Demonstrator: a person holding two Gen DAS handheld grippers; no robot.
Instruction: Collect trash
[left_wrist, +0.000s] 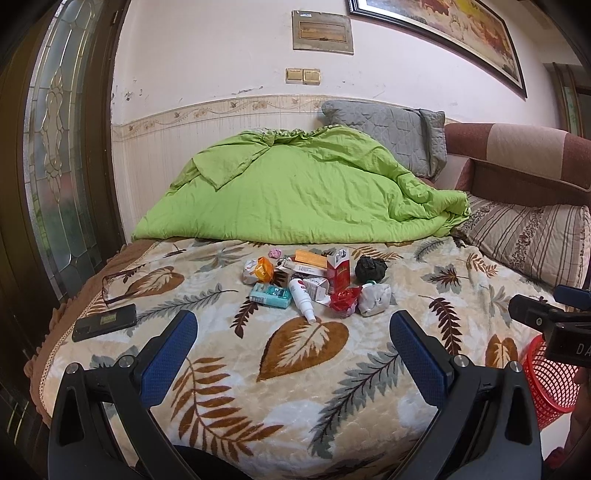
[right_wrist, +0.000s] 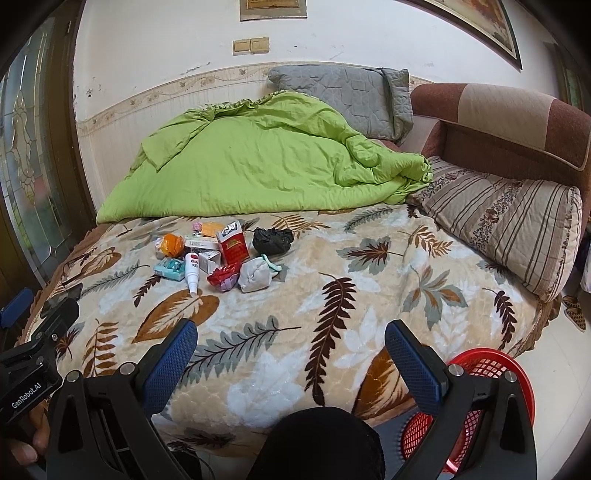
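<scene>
Left gripper (left_wrist: 293, 332) and right gripper (right_wrist: 291, 341): jaws wide, holding nothing. Trash pile (left_wrist: 314, 282) lies on the blanket (left_wrist: 221, 369) ahead of both. Red basket (right_wrist: 491, 373) sits beside the right jaw.

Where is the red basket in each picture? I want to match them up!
Left wrist view: the red basket peeks in at the right edge, low down, beside the bed and partly behind the right gripper.
Right wrist view: the basket sits at the bottom right corner, behind the gripper's right finger.
Shared landmark: the black crumpled bag at the right end of the trash pile.
</scene>
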